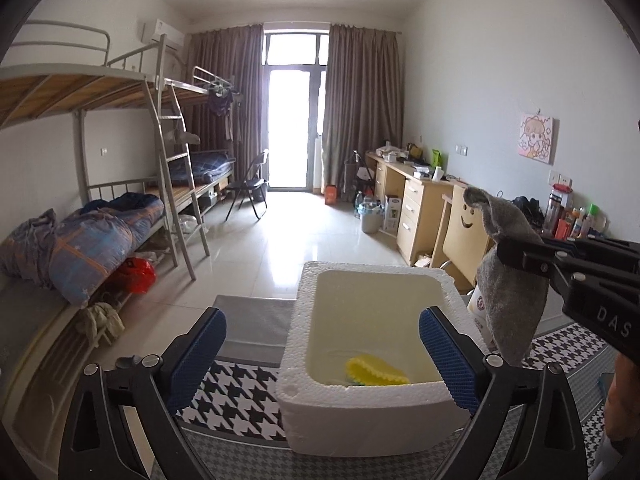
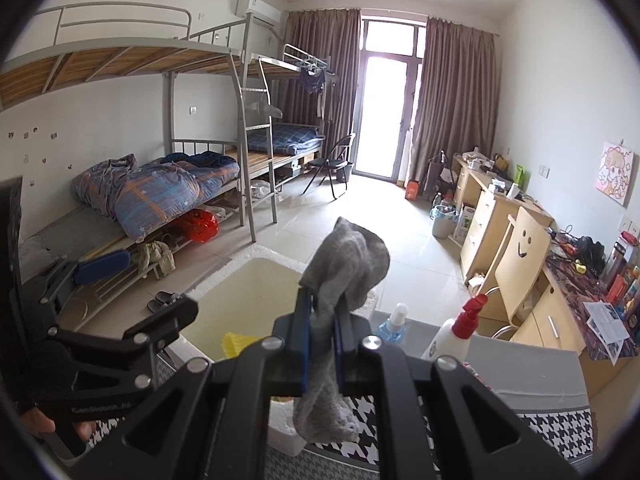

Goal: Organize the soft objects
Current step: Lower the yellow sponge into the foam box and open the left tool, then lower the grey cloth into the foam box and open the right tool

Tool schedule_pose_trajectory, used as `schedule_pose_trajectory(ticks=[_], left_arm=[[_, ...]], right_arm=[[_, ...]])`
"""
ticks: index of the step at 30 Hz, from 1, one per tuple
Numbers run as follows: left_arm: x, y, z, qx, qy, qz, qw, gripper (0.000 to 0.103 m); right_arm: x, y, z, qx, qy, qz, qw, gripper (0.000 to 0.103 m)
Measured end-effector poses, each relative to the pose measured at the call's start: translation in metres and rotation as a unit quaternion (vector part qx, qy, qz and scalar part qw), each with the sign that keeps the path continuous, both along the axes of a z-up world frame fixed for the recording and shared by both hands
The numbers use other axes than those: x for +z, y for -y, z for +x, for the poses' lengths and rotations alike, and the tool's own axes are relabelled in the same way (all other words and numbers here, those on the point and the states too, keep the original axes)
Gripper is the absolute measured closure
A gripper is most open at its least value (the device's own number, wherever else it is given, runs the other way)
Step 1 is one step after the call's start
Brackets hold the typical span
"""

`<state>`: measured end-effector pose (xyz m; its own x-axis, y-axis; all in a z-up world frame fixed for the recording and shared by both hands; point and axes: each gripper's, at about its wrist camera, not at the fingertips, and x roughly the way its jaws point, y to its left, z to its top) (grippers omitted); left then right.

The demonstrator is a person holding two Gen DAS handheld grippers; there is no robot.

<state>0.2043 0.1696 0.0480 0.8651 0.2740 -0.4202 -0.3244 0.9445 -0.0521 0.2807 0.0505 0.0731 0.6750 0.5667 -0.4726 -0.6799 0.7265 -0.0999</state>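
Two grippers: our right gripper (image 2: 322, 320) is clamped on a grey sock (image 2: 348, 264) beside the foam box (image 1: 372, 396); our left gripper (image 1: 322, 354) gapes empty. We should centre the sock over the box — then release.

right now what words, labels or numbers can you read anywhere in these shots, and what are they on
"DAS": white letters on the black body of the right gripper, cut off by the picture's edge.
Embossed lettering on the left gripper body: too blurred to read.
Label on the white spray bottle: too small to read.
Printed sheet on the desk: too small to read.
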Motion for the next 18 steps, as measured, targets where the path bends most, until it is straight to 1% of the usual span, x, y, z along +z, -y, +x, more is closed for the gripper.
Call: schedule_pose_trajectory(ticks=[4,13,18], left_arm=[[-0.001,-0.005,-0.009,0.016,0.006,0.0,0.9999,0.001],[-0.002,-0.017,-0.029,0.036,0.015,0.003,0.9992,0.001],[-0.003,-0.026,-0.035,0.047,0.018,0.005,0.9987,0.001]], right_arm=[[0.004,-0.008,-0.002,0.008,0.004,0.004,1.0,0.09],[-0.001,-0.032,-0.001,0.025,0.001,-0.007,1.0,0.09],[0.001,-0.042,0.001,0.034,-0.005,0.0,0.999,0.09]])
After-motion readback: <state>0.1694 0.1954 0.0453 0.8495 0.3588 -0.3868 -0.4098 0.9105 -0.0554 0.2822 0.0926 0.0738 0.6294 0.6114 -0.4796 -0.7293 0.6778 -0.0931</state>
